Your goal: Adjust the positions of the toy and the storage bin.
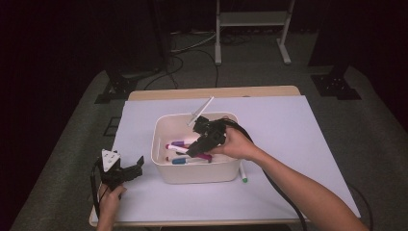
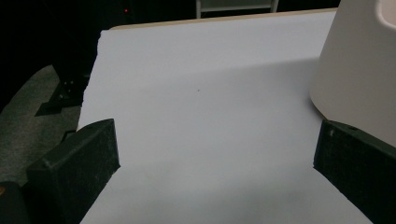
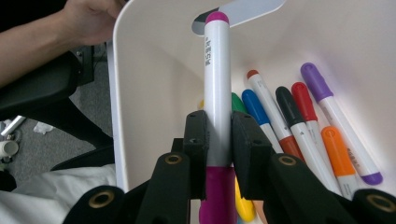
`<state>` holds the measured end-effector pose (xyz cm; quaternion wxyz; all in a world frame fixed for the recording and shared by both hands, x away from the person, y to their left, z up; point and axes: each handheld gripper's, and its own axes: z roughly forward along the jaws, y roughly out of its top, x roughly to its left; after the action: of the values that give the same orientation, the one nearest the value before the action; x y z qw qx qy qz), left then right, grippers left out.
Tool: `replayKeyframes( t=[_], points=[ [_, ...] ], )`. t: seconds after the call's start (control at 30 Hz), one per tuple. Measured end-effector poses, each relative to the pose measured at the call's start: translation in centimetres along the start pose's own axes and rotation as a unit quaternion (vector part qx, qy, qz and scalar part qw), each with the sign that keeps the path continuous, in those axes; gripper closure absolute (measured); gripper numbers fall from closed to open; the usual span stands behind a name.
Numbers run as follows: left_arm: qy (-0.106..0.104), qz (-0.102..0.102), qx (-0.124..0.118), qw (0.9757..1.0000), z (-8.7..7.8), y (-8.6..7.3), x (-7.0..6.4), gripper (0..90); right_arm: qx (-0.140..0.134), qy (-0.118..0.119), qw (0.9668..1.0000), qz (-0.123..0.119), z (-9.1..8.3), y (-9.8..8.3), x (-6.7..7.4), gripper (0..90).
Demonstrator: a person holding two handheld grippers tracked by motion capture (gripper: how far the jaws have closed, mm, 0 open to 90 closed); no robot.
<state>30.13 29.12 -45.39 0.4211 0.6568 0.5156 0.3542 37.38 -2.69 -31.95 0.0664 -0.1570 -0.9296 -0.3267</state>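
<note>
My right gripper (image 1: 194, 150) reaches down into the white bin (image 1: 161, 126), shut on a white marker with a magenta cap (image 1: 205, 156). In the right gripper view the jaws pinch that marker (image 3: 217, 88) near its cap, its barrel pointing toward the bin wall (image 3: 154, 93). Several capped markers (image 3: 299, 121) lie on the bin floor beside it. My left gripper (image 1: 131, 169) rests at the table's left front, open, with nothing between its jaws. In the left gripper view its own gripper (image 2: 215, 154) stands over bare white paper, the bin (image 2: 359, 70) just ahead to the right.
A white paper sheet (image 1: 288, 125) covers the wooden table. A green-capped marker (image 1: 243, 176) lies on the paper just right of the bin's front corner. A white stand (image 1: 252, 19) is on the floor beyond the table.
</note>
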Motion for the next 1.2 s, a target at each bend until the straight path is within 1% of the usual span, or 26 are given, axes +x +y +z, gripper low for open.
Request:
replayKeyframes(
  t=[0.17, 0.27, 0.4, 0.47, 0.5, 0.57, 0.63, 0.67, 0.7, 0.77, 0.8, 0.83, 0.87, 0.9, 0.97, 1.03, 1.2],
  points=[
    [-0.001, 0.002, 0.000, 1.0000, 0.0, 0.0, 0.0, 0.0, 0.019, 0.004, 0.9998, -0.004, 1.2, 0.3, -0.1, 75.9],
    [0.000, 0.003, 0.000, 1.0000, 0.0, 0.0, 0.0, 0.0, 0.032, 0.002, 0.9995, -0.008, 1.9, 0.4, -0.1, 75.9],
    [0.000, 0.002, 0.000, 1.0000, 0.0, 0.0, 0.0, 0.0, 0.047, -0.002, 0.9988, -0.015, 2.7, 0.4, -0.2, 75.9],
    [0.000, 0.002, 0.000, 1.0000, 0.0, 0.0, 0.0, 0.0, 0.065, -0.010, 0.9978, -0.014, 3.4, 0.4, -0.2, 75.7],
    [-0.001, 0.002, -0.001, 1.0000, 0.0, 0.0, 0.0, 0.0, 0.065, -0.010, 0.9978, -0.014, 3.4, 0.4, -0.2, 75.7],
    [0.000, 0.001, 0.000, 1.0000, 0.0, 0.0, 0.0, 0.0, 0.075, -0.005, 0.9970, -0.015, 3.8, 0.4, -0.2, 75.1],
    [-0.001, 0.000, 0.000, 1.0000, 0.0, 0.0, 0.1, 0.0, 0.081, -0.012, 0.9966, -0.013, 3.9, 0.4, -0.2, 72.7],
    [-0.001, 0.000, 0.000, 1.0000, 0.0, 0.0, 0.1, 0.0, 0.079, -0.011, 0.9967, -0.011, 3.9, 0.4, -0.3, 71.6],
    [-0.001, 0.001, -0.001, 1.0000, 0.0, 0.0, 0.0, 0.0, 0.077, -0.015, 0.9969, -0.009, 3.8, 0.4, -0.3, 71.2],
    [-0.001, 0.002, -0.001, 1.0000, 0.0, 0.0, 0.0, 0.0, 0.071, -0.017, 0.9973, -0.006, 3.4, 0.4, -0.3, 69.5],
    [-0.001, 0.002, -0.001, 1.0000, 0.0, 0.0, 0.0, 0.0, 0.067, -0.020, 0.9975, -0.010, 3.1, 0.4, -0.3, 69.6],
    [-0.001, 0.002, -0.001, 1.0000, 0.0, 0.0, 0.0, 0.0, 0.056, -0.025, 0.9981, -0.010, 2.3, 0.3, -0.1, 69.3],
    [-0.001, 0.002, -0.001, 1.0000, 0.0, 0.0, 0.0, 0.0, 0.056, -0.025, 0.9981, -0.010, 2.3, 0.3, -0.1, 69.3],
    [-0.001, 0.002, -0.001, 1.0000, 0.0, 0.0, 0.0, 0.0, 0.048, -0.025, 0.9985, -0.010, 1.7, 0.3, 0.0, 68.4],
    [-0.001, 0.001, -0.001, 1.0000, 0.0, 0.0, 0.0, 0.0, 0.031, -0.031, 0.9990, -0.009, 0.3, 0.0, 0.1, 67.0],
    [-0.001, 0.001, 0.000, 1.0000, -0.1, 0.0, 0.0, 0.0, 0.010, -0.036, 0.9993, -0.002, -1.4, -0.4, 0.4, 65.9],
    [0.000, 0.004, 0.000, 1.0000, 0.0, 0.0, 0.0, 0.0, -0.034, -0.056, 0.9978, 0.005, -5.9, -2.1, 0.8, 62.7]
  ],
)
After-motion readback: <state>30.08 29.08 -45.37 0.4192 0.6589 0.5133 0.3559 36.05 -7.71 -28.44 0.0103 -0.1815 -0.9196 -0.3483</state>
